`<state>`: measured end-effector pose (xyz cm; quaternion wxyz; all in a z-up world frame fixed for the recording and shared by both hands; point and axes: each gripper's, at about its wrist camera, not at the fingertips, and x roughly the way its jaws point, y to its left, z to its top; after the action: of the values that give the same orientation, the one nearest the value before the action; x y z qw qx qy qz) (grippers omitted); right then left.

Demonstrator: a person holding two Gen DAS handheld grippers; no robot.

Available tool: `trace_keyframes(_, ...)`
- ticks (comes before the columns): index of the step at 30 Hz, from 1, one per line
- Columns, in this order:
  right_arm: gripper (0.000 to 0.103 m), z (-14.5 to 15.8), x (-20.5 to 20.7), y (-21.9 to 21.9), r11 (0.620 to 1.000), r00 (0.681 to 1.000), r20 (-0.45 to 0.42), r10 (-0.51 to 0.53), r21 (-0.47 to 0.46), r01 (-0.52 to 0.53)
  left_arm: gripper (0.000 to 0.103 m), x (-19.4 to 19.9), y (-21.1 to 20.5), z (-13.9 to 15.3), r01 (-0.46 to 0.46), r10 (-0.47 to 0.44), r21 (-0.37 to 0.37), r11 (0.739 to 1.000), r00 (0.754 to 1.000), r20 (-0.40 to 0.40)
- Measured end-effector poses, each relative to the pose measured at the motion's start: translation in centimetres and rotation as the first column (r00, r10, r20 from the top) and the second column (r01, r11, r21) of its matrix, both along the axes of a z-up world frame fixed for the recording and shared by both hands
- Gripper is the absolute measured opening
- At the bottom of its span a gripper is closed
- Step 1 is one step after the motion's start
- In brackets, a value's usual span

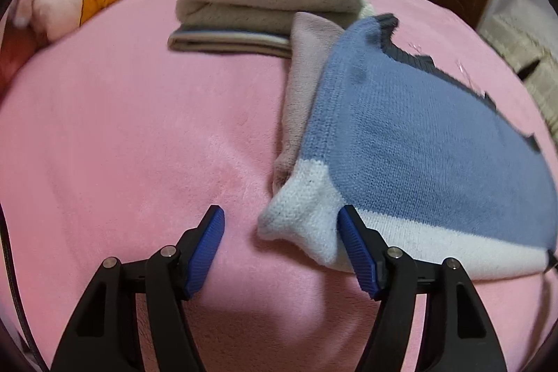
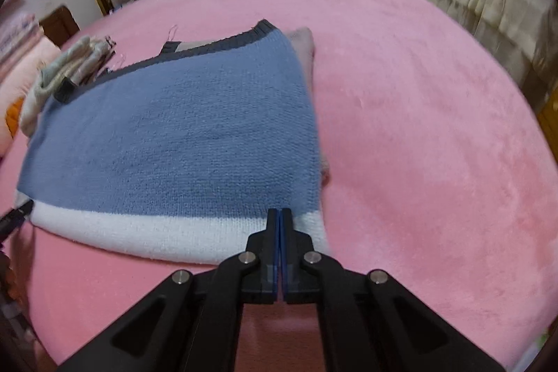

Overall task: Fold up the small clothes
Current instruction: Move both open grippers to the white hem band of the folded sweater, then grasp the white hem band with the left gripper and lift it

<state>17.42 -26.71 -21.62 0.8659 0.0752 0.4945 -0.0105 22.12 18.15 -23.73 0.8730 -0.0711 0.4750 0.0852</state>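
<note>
Blue-and-white sweater [image 1: 418, 135] flat on a pink blanket [image 1: 122, 145], left gripper [image 1: 280, 225] spread wide around its white corner, right gripper [image 2: 280, 215] pinched tight on the white hem, folded clothes [image 1: 265, 6] stacked behind

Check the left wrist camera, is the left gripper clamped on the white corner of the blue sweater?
No, the left gripper is open, with the white corner of the blue sweater lying loose between its fingers.

Left gripper [image 1: 280, 225] jaws spread wide; right gripper [image 2: 280, 215] jaws pressed together
</note>
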Motion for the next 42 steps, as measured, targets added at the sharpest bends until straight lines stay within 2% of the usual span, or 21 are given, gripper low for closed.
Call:
trace_keyframes(2,0.000,-0.1,-0.1,0.1,1.000,1.000,0.008,0.007,-0.007,-0.007,0.067,-0.1,-0.4,-0.1,0.012,-0.012,0.017,1.000,1.000,0.010)
trace_keyframes(7,0.000,-0.3,-0.3,0.7,0.998,1.000,0.017,0.016,-0.053,-0.015,0.068,-0.2,-0.1,-0.3,0.015,-0.015,-0.004,1.000,1.000,0.013)
trace_keyframes(13,0.000,-0.1,-0.3,0.7,0.999,1.000,0.014,0.010,-0.042,-0.009,0.068,0.1,0.2,-0.2,0.017,-0.017,-0.007,1.000,1.000,0.011)
trace_keyframes(18,0.002,0.3,-0.1,1.6,0.996,1.000,-0.001,0.024,-0.087,-0.024,0.076,0.1,0.4,0.6,0.025,-0.025,-0.018,1.000,1.000,-0.015)
trace_keyframes(21,0.003,1.1,-0.2,2.0,0.995,1.000,-0.007,0.028,-0.092,-0.029,0.078,-0.3,0.5,1.3,0.023,-0.025,-0.042,0.999,0.999,-0.029)
trace_keyframes(26,0.003,3.7,-1.4,2.8,0.999,0.999,0.040,0.030,-0.025,-0.029,0.078,-2.3,0.8,3.4,0.011,-0.012,-0.142,0.990,1.000,-0.005)
trace_keyframes(28,0.003,5.0,-1.9,3.6,0.999,0.996,0.074,0.046,-0.022,-0.044,0.078,-3.4,1.0,4.0,0.005,-0.004,-0.213,0.977,1.000,0.005)
trace_keyframes(32,0.003,6.9,-2.4,5.7,0.996,0.988,0.127,0.085,-0.025,-0.082,0.078,-4.8,0.9,3.8,0.005,-0.005,-0.303,0.953,1.000,-0.001)
trace_keyframes(35,0.003,7.8,-2.5,7.8,0.992,0.979,0.163,0.124,-0.036,-0.120,0.078,-5.1,0.5,2.8,0.020,-0.021,-0.375,0.927,1.000,0.002)
trace_keyframes(38,0.003,8.1,-2.4,9.8,0.986,0.970,0.179,0.167,-0.044,-0.161,0.078,-4.6,0.4,1.0,0.013,-0.015,-0.459,0.888,1.000,-0.001)
trace_keyframes(42,0.003,7.8,-2.3,11.9,0.977,0.960,0.185,0.210,-0.065,-0.201,0.078,-3.6,0.6,-0.9,0.008,0.021,-0.516,0.857,0.999,0.050)
